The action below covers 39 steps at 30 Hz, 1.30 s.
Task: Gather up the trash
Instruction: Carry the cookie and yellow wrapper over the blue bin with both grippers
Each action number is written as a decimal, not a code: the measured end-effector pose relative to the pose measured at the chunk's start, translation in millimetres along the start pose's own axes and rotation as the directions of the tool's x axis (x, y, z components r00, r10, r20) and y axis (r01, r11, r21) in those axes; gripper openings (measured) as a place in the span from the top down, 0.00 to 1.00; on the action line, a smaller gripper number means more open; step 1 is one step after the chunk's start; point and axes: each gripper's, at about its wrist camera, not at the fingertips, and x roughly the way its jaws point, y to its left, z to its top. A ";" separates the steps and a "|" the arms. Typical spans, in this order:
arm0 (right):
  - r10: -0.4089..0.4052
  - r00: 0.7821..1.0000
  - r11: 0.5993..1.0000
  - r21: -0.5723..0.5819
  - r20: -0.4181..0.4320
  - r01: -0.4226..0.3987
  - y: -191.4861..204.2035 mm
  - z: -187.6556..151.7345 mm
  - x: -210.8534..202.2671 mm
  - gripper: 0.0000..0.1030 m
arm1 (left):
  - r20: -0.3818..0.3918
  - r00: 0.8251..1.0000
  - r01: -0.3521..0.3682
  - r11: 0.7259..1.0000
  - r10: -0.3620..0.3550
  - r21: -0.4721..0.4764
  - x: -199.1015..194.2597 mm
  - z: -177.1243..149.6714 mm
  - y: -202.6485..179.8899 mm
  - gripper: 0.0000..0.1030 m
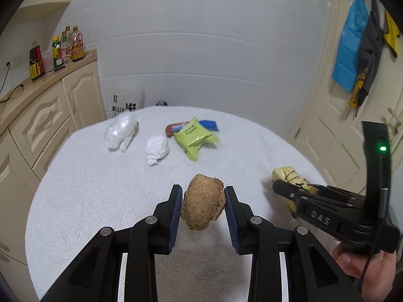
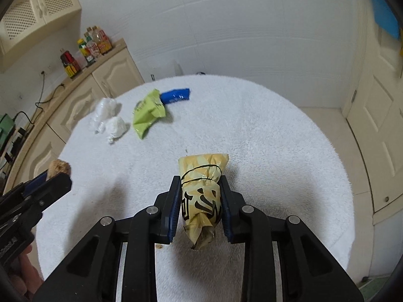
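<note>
Gripping a brown wad (image 1: 203,205), the left gripper (image 1: 203,216) risked dropping it, while the right gripper (image 2: 201,209), at three o'clock, clamped a yellow wrapper (image 2: 201,193) that looked slippery.

brown wad (image 1: 203,204) | yellow black-lettered wrapper (image 2: 202,196) | lime packet (image 1: 195,137) | white cloth (image 1: 88,188)

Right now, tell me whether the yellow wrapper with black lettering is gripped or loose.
Gripped: the right gripper pads press both sides of the yellow wrapper.

Brown wad (image 1: 203,205) between left fingers (image 1: 176,216)
</note>
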 end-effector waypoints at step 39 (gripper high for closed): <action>-0.403 0.872 0.868 0.417 0.277 0.268 -259.1 -30.8 -238.8 0.73 | 0.016 0.887 0.431 0.841 -0.461 0.327 -23.2 16.3 -215.4 0.71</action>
